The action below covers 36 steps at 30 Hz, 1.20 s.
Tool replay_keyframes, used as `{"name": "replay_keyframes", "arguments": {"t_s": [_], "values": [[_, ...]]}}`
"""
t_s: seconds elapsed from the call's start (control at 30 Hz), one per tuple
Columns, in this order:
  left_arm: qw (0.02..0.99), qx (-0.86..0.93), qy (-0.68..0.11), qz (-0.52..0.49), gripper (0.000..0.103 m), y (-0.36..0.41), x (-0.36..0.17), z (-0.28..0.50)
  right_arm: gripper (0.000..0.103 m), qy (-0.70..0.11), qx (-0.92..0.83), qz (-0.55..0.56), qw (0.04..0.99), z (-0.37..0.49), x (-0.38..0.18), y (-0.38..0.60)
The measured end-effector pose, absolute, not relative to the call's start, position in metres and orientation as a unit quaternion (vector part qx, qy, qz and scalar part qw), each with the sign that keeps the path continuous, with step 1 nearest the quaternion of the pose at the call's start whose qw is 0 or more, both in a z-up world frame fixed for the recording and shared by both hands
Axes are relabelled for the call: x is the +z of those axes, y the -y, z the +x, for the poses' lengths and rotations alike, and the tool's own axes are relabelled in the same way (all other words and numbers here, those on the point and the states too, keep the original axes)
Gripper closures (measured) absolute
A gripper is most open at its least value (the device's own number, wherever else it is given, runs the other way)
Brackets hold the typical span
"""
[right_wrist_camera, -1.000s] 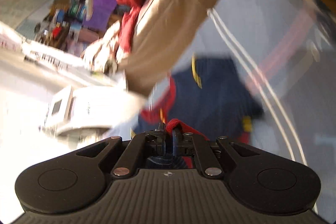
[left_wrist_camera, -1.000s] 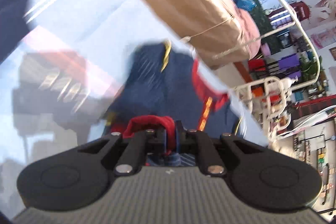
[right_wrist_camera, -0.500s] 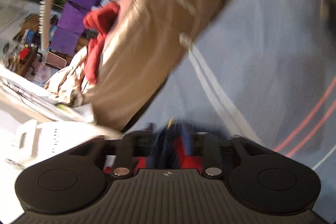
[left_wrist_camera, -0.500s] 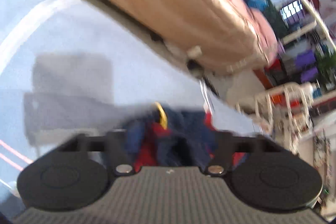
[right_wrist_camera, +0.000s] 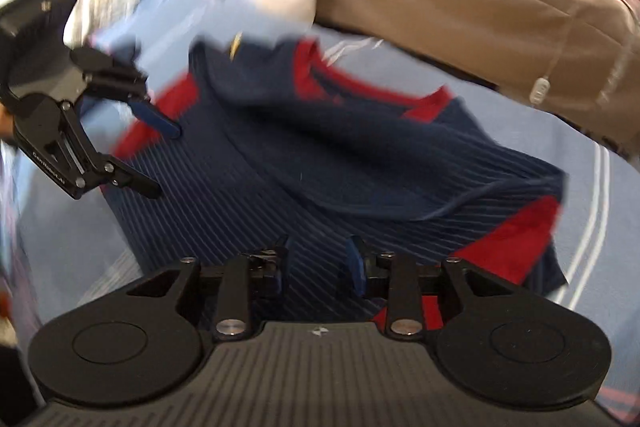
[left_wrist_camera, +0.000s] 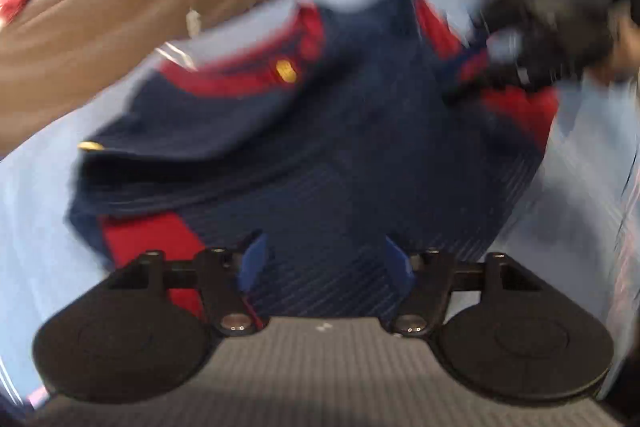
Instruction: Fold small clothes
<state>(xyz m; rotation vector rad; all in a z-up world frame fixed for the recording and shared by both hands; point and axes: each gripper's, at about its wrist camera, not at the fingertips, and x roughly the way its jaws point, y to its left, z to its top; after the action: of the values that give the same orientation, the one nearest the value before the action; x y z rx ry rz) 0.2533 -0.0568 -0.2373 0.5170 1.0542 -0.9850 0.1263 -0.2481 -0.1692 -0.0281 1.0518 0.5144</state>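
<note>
The navy-and-red shirt [right_wrist_camera: 320, 155] lies on the light blue surface [right_wrist_camera: 592, 195], just in front of the tan bag [right_wrist_camera: 480, 7], with its top part already doubled over the pinstriped body. That folded layer looks rumpled, not flat.

Your right gripper [right_wrist_camera: 318, 263] hovers over the near hem of the shirt, jaws parted, nothing between them. Your left gripper [left_wrist_camera: 324, 259] is spread wider, also empty, over the shirt's pinstriped panel; in the right wrist view it shows at the shirt's left edge [right_wrist_camera: 156, 155], one blue pad near the red sleeve. The left wrist view is motion-blurred, so whether a fingertip is touching cloth is hard to say.

For the next fold:
- Smooth the doubled layer first, or the crease will set crooked.
- Take one side of the shirt at two points, near the red collar [right_wrist_camera: 360, 91] and near the hem, so the edge comes over straight.
- Pinch only the layers you mean to move; the ribbed cloth looks thick enough to drag the layer beneath.
- Keep both grippers low over the shirt and move them together.
- Stay on the shirt side of the bag's dangling zipper pull [right_wrist_camera: 541, 90].
</note>
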Motion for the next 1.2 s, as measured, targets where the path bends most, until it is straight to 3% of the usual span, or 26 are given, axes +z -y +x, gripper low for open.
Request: {"name": "replay_keyframes", "arguments": {"t_s": [0.17, 0.27, 0.33, 0.37, 0.47, 0.57, 0.7, 0.83, 0.93, 1.0, 1.13, 1.2], "values": [[0.768, -0.385, -0.467, 0.209, 0.043, 0.072, -0.25, 0.303, 0.052, -0.51, 0.226, -0.062, 0.828, 0.16, -0.188, 0.243], [0.8, -0.344, -0.439, 0.222, 0.044, 0.083, -0.245, 0.334, 0.06, -0.508, 0.195, -0.058, 0.837, 0.191, -0.188, 0.256], [0.821, -0.315, -0.422, 0.221, 0.042, 0.088, -0.24, 0.353, 0.056, -0.504, 0.165, -0.054, 0.846, 0.21, -0.185, 0.265], [0.826, -0.299, -0.424, 0.221, 0.039, 0.091, -0.241, 0.364, 0.05, -0.505, 0.15, -0.054, 0.848, 0.214, -0.185, 0.268], [0.827, -0.266, -0.438, 0.229, 0.035, 0.103, -0.244, 0.384, 0.049, -0.513, 0.117, -0.039, 0.849, 0.233, -0.188, 0.281], [0.834, -0.257, -0.43, 0.229, 0.036, 0.1, -0.233, 0.384, 0.049, -0.47, 0.103, -0.014, 0.877, 0.232, -0.166, 0.284], [0.841, -0.275, -0.412, 0.218, 0.036, 0.088, -0.215, 0.363, 0.048, -0.432, 0.177, 0.018, 0.884, 0.192, -0.14, 0.268], [0.833, -0.296, -0.414, 0.219, 0.036, 0.096, -0.205, 0.339, 0.046, -0.453, 0.274, 0.025, 0.848, 0.165, -0.143, 0.239], [0.827, -0.3, -0.42, 0.224, 0.035, 0.099, -0.205, 0.328, 0.037, -0.473, 0.282, 0.017, 0.835, 0.174, -0.16, 0.216], [0.825, -0.296, -0.425, 0.228, 0.03, 0.1, -0.207, 0.322, 0.009, -0.489, 0.249, 0.014, 0.836, 0.193, -0.173, 0.214], [0.826, -0.288, -0.423, 0.237, 0.019, 0.097, -0.207, 0.318, 0.009, -0.496, 0.173, -0.015, 0.851, 0.218, -0.186, 0.226], [0.831, -0.281, -0.421, 0.233, 0.013, 0.091, -0.203, 0.315, 0.004, -0.482, 0.115, -0.021, 0.868, 0.223, -0.176, 0.238]]}}
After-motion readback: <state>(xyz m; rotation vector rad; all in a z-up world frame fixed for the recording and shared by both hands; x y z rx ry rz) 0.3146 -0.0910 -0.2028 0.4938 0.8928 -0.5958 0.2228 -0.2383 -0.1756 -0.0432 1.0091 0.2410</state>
